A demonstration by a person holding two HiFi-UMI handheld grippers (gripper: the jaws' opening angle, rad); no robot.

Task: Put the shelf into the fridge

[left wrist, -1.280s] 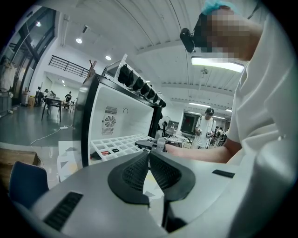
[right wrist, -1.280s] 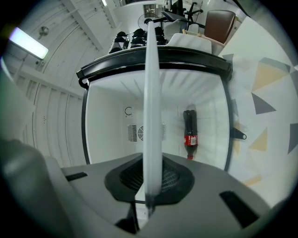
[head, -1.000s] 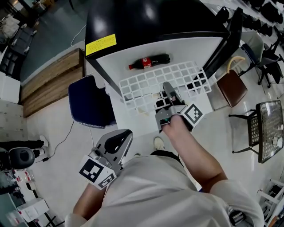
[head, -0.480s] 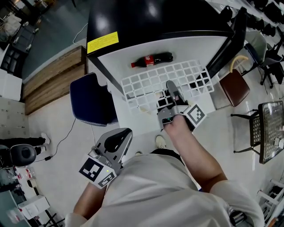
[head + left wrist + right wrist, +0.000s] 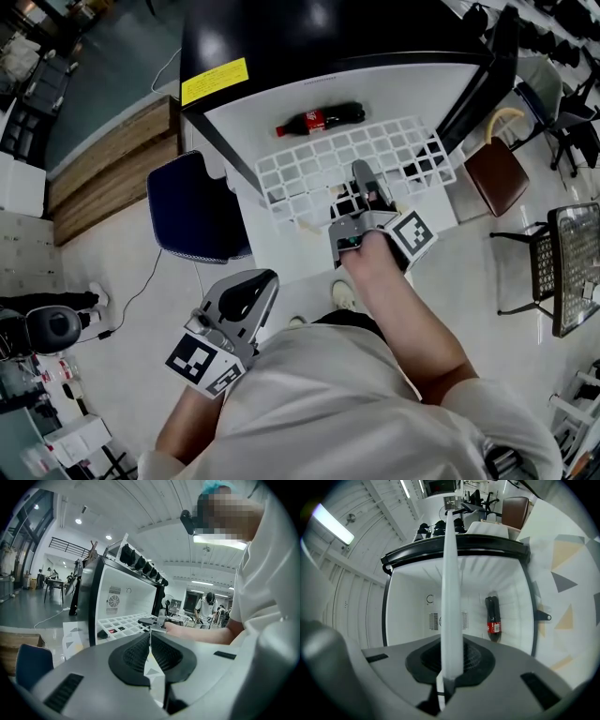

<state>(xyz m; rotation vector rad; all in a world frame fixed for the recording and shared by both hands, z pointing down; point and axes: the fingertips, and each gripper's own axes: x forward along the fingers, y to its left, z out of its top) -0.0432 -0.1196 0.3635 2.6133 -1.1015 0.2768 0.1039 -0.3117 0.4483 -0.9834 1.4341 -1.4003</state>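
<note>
The fridge [image 5: 328, 47] is black with a white inside and stands open in front of me. A cola bottle [image 5: 319, 120] lies on its floor. The white grid shelf [image 5: 309, 173] is held about level at the fridge's mouth, just in front of the bottle. My right gripper [image 5: 367, 192] is shut on the middle of its near edge. In the right gripper view the shelf [image 5: 452, 588] shows edge-on as a white strip clamped between the pads, with the bottle [image 5: 493, 618] beyond. My left gripper [image 5: 246, 302] hangs low at my left side, shut on nothing; its pads [image 5: 161, 651] meet.
A dark blue chair [image 5: 192, 211] stands left of the fridge, next to a wooden platform [image 5: 103, 178]. The fridge door [image 5: 478, 84] is swung open on the right, with a brown chair [image 5: 494, 173] and a black mesh table [image 5: 572, 272] beyond it.
The shelf in my right gripper has tipped slightly and sits a touch nearer the bottle. The left gripper has not moved.
</note>
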